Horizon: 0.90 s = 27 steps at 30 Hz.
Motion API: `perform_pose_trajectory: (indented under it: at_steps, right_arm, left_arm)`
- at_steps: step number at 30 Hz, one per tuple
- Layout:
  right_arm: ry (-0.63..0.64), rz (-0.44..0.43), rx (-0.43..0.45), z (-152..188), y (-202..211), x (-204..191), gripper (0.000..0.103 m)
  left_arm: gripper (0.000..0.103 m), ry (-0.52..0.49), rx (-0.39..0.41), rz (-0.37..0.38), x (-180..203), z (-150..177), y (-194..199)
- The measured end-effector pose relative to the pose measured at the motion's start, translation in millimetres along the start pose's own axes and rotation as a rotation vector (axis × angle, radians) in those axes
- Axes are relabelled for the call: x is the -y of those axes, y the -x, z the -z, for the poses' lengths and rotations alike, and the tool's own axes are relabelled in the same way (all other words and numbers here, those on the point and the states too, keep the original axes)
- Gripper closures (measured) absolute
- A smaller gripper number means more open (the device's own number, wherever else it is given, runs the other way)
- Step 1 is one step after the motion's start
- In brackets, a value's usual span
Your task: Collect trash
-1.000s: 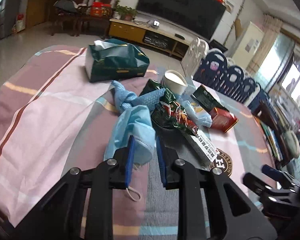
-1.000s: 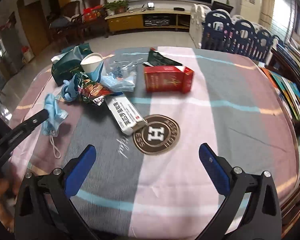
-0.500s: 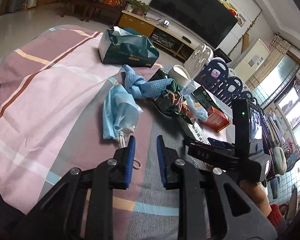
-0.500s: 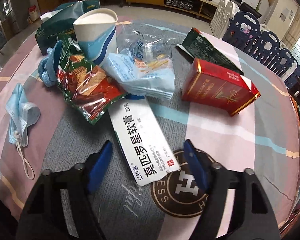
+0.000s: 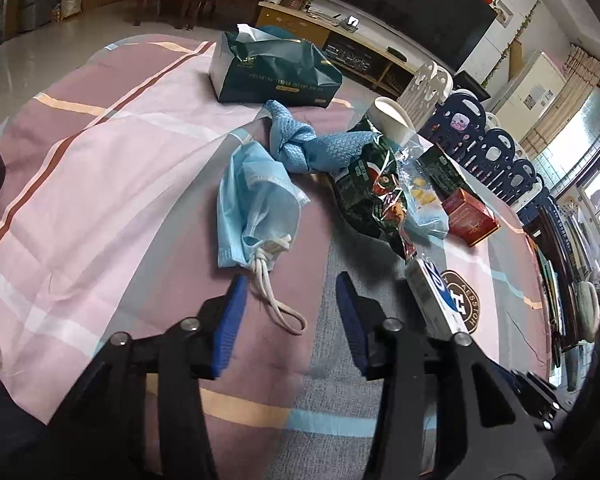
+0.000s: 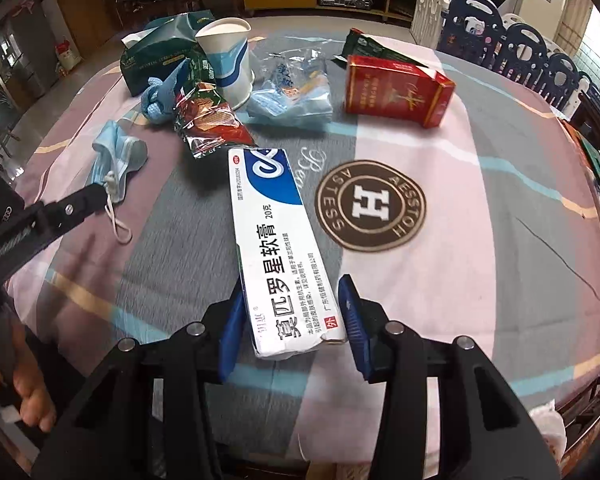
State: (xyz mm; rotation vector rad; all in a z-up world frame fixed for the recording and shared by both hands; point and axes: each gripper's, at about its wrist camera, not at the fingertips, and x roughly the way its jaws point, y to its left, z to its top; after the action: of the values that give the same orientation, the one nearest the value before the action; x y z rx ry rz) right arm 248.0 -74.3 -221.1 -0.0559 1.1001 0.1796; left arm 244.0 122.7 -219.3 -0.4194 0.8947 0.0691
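A crumpled blue face mask (image 5: 256,204) lies on the striped tablecloth (image 5: 100,184) just ahead of my left gripper (image 5: 291,280). The left jaws are opening, with only the mask's white ear loop (image 5: 280,308) on the cloth between them. A long white ointment box (image 6: 276,240) lies flat, its near end between the blue pads of my right gripper (image 6: 290,292). The right jaws are closing around it, with a thin gap still showing on each side. One left gripper finger (image 6: 60,216) shows in the right wrist view beside the mask (image 6: 114,156).
Beyond lie a snack wrapper (image 6: 210,120), a paper cup (image 6: 228,60), a clear plastic bag (image 6: 292,88), a red carton (image 6: 396,92), a knotted blue cloth (image 5: 304,144) and a green tissue pack (image 5: 272,72). A person's hand (image 6: 24,396) is at lower left.
The left gripper let the mask go onto the cloth and its jaws spread. The right gripper came down over the ointment box and its jaws narrowed around it.
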Motion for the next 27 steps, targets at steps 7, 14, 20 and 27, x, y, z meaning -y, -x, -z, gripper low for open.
perform_pose_trajectory:
  at_steps: [7, 14, 20, 27]
  right_arm:
    - [-0.020, 0.024, -0.017, 24.2, 10.1, 4.9, 0.057]
    - [-0.052, 0.005, -0.058, 21.6, 1.4, -2.0, 0.044]
    - [-0.061, 0.031, -0.087, 26.9, -9.0, -4.7, 0.056]
    - [-0.105, 0.012, -0.046, 28.6, 1.3, 1.1, 0.058]
  left_arm:
    - [0.047, -0.037, -0.051, -0.006, 8.5, 4.0, -14.3]
    - [0.071, -0.049, -0.077, 0.032, 12.1, 6.7, -17.9]
    - [0.087, -0.044, -0.071, 0.045, 13.2, 6.5, -15.8]
    - [0.094, 0.005, -0.016, 0.092, 5.4, 3.2, -4.6]
